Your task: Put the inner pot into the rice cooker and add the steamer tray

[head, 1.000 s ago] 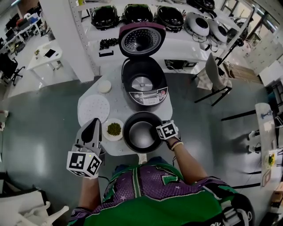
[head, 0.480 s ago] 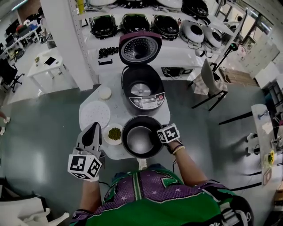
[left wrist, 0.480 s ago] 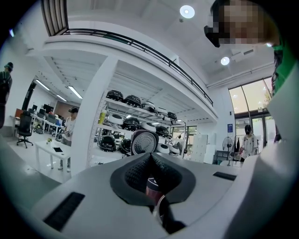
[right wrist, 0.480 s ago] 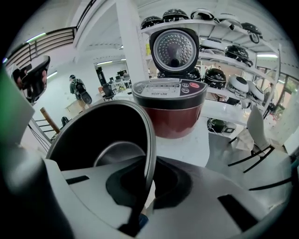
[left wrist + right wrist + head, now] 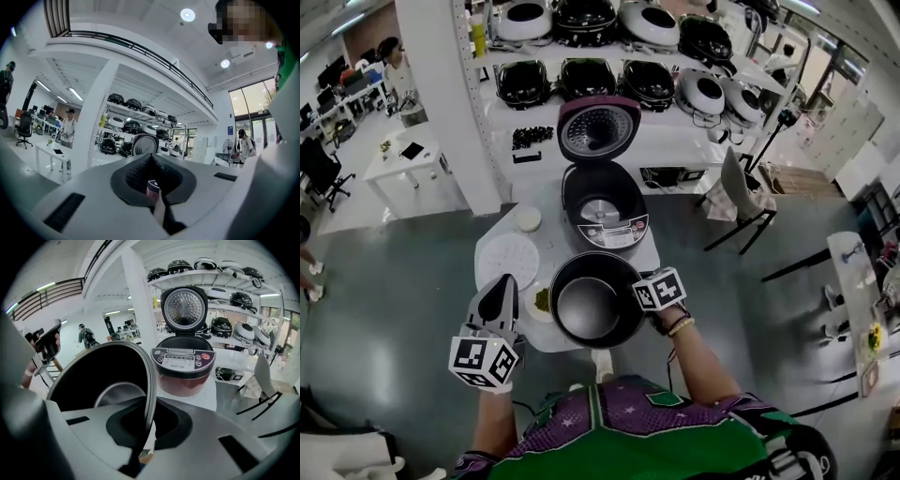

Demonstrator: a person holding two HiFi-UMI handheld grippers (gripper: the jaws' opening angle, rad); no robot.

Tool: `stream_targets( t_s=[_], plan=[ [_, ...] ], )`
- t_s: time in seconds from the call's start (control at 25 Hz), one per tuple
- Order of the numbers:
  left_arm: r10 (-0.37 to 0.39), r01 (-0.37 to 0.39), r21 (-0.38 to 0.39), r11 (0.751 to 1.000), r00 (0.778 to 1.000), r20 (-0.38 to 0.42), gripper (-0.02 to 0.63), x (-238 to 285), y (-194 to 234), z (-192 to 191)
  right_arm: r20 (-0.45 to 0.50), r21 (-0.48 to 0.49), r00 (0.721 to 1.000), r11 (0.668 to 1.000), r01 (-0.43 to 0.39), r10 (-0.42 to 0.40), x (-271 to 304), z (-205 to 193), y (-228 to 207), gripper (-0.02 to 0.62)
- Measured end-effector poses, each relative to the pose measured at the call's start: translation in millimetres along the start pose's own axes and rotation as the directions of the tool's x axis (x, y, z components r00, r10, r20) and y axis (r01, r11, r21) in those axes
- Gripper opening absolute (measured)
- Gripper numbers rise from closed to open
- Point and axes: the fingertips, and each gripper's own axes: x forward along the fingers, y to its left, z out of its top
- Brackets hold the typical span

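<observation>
Right hand-held gripper point(image 5: 634, 296): grips inner pot point(image 5: 591, 311) rim, tilted down | left hand-held gripper point(image 5: 506, 282): closed, level

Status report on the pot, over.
Right gripper shut on inner pot rim, pot held above table. Left gripper shut, empty. Rice cooker open, nothing in between.

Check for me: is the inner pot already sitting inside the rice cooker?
No, the right gripper holds the inner pot by its rim, short of the open rice cooker.
</observation>
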Motion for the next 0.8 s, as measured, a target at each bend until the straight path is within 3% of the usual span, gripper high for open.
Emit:
stream_targets(
  t_s=[0.36, 0.8],
  plan=[
    [-0.021, 0.021, 0.009, 1.0, 1.0, 0.008, 0.02, -21.8, -9.5, 6.7, 0.111, -0.011, 0.993, 0.999, -0.031, 0.032, -47.7, 44.8, 24.3, 0.011],
    [-0.013, 0.013, -0.004, 1.0, 1.0, 0.017, 0.02, -52.1, -4.9, 3.3, 0.177, 0.035, 0.983, 0.997, -0.062, 0.055, -78.5, 59.8, 38.8, 0.011]
  ],
)
